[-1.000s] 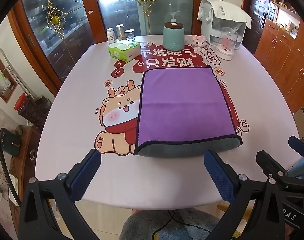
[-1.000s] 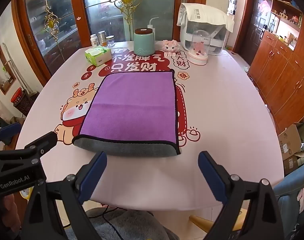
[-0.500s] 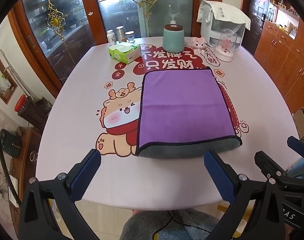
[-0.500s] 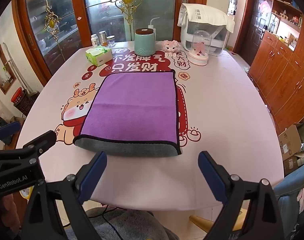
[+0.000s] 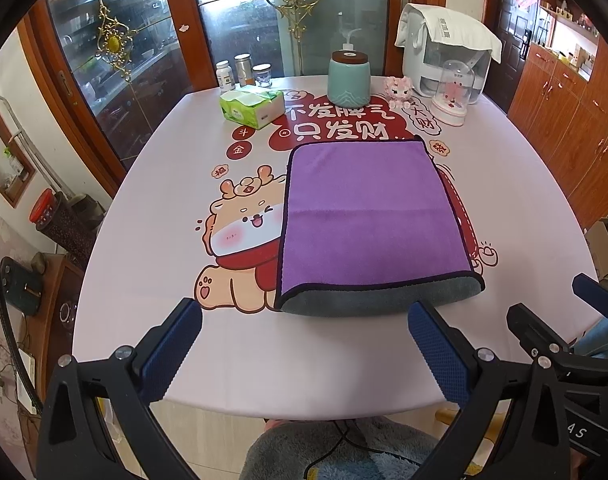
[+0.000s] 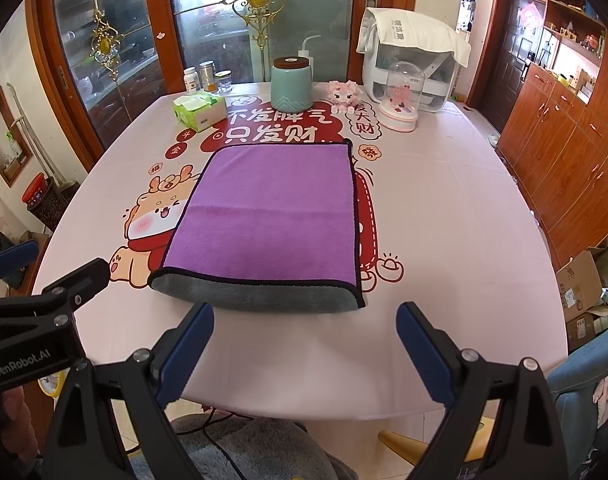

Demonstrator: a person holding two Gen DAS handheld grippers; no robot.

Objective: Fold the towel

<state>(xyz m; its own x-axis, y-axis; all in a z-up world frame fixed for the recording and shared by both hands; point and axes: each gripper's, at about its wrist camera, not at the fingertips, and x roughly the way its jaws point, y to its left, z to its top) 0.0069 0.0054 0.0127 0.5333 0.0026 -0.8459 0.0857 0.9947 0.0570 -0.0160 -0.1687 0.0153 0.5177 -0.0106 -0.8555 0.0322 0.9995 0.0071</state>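
The towel [image 5: 368,220] lies flat near the middle of the counter [image 5: 151,208], purple side up with a grey band showing along its near edge — it looks already doubled once, the rounded grey roll facing the person. The left tool [image 5: 304,344] hangs over the near rim of the counter with its blue pads spread wide and nothing between them; the right tool [image 6: 304,340] is likewise spread and empty, just short of the towel's near edge. From here the likely trouble, as I judge it, is a pinch that catches only the upper layer of the grey edge, so the layers would slide apart and the next fold come out crooked; a tool driven too low could also snag the printed cloth on the counter and drag it, and that would disturb what stands at the far end. A lift by one corner alone would let the other side sag and skew the edges. Counted: one towel, two tools, one green tissue pack [image 5: 252,107], three small jars [image 5: 243,70] behind it, one teal canister [image 5: 348,80] with a brown lid, one pink toy figure [image 5: 400,90], one glass dome ornament [image 5: 455,94], and one white appliance [image 5: 444,56] draped with a cloth.
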